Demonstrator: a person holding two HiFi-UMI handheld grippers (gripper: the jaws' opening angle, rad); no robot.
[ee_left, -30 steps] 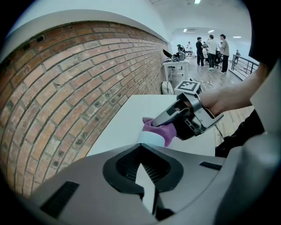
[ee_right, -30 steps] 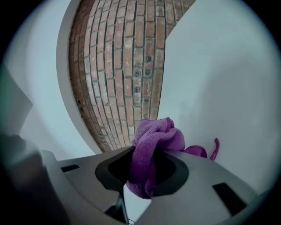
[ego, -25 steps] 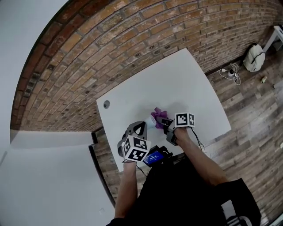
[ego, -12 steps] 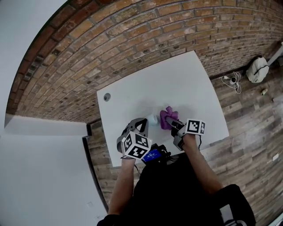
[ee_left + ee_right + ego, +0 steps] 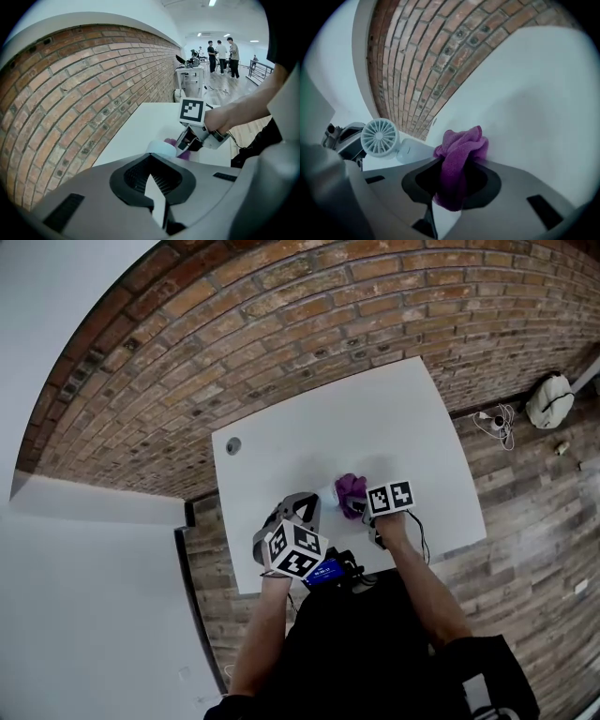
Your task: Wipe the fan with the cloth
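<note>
Head view: white counter (image 5: 309,432) set against a brick wall (image 5: 187,352). We stand at its near edge with both tools over the near half. There is one round hole (image 5: 233,444) in the counter top, near its far left corner.

Note on the left tool (image 5: 307,506): jaws pressed together, as we read them in the left gripper view. The fan (image 5: 380,136) sits right at its tips. We cannot tell whether a thin part of the fan is pinched or the tips merely rest against it.

Fan: small, white to pale blue, with a round head and radial vanes. In the right gripper view the vaned face is turned toward that camera, and the fan's rounded body lies beside it on the cloth side. The fan is over the near middle of the counter, between the two tools.

Note on the right tool (image 5: 191,142): jaws clamped on the purple cloth (image 5: 461,152). The cloth is bunched. One fold hangs back through the jaw opening and the rest puffs out past the tips. The bunch lies just beside the fan, on its right in the head view. Contact between cloth and fan: we cannot tell from any view.

Surroundings: wood floor (image 5: 534,484) to the right of the counter, with a pale bag (image 5: 548,399) and a tangle of cable (image 5: 492,416) on it. The left gripper view shows several people (image 5: 221,55) standing far down the room.
</note>
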